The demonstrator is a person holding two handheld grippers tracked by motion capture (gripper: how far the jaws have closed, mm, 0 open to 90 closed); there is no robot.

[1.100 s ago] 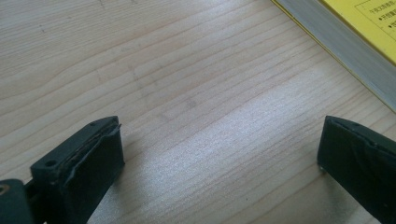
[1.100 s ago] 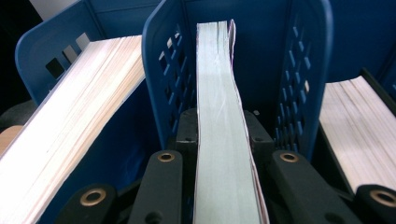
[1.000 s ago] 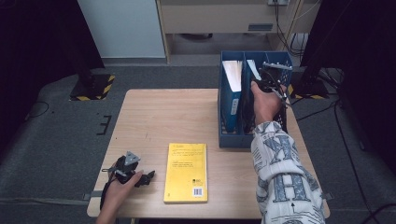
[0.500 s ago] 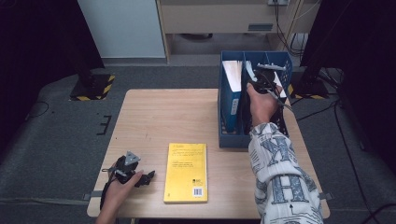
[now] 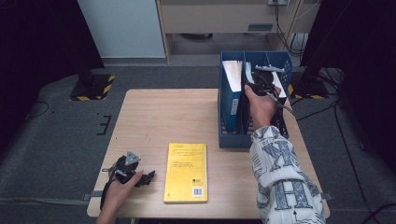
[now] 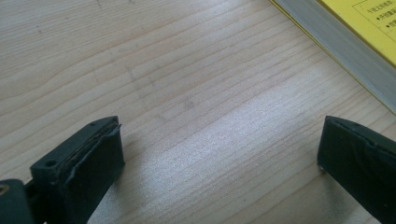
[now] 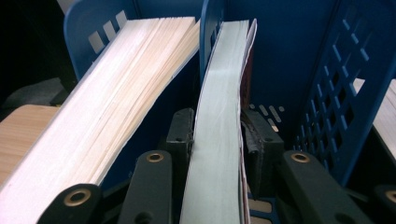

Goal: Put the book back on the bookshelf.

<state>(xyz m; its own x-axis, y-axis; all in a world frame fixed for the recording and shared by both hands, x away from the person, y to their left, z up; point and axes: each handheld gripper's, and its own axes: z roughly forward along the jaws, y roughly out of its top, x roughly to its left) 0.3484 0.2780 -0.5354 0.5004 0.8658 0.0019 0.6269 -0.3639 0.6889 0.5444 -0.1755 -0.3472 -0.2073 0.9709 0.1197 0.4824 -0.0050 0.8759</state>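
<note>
Setting: we look down on a pale wooden table (image 5: 177, 116) standing on grey floor, with a light cabinet behind it and dark stands at either side.
Count of books: we count three for sure. One yellow book (image 5: 186, 171) lies flat near the front edge; one thick book (image 5: 232, 88) stands in the left compartment of the rack; one thin book (image 7: 217, 140) stands in the middle compartment. Pale pages at the right edge of the right gripper view hint at more in the right compartment, but we cannot tell what.
Count of racks: one blue file rack (image 5: 229, 138) with three compartments, at the table's right rear.
Count of grippers: two, one in each hand.
Right arm: we see the patterned sleeve (image 5: 280, 182) rising from the bottom edge, the forearm stretched forward and the hand above the rack.
Right gripper (image 7: 217, 140): reached down into the middle compartment, its jaws on either side of the thin book. They have just been easing apart; the left pad lies against the pages, while a narrow gap shows at the right pad, so we read it as no longer clamped.
Left hand (image 5: 122, 182): resting on the table at the front left corner, just left of the yellow book.
Left gripper (image 6: 217, 154): jaws spread wide over bare wood, nothing between them.
</note>
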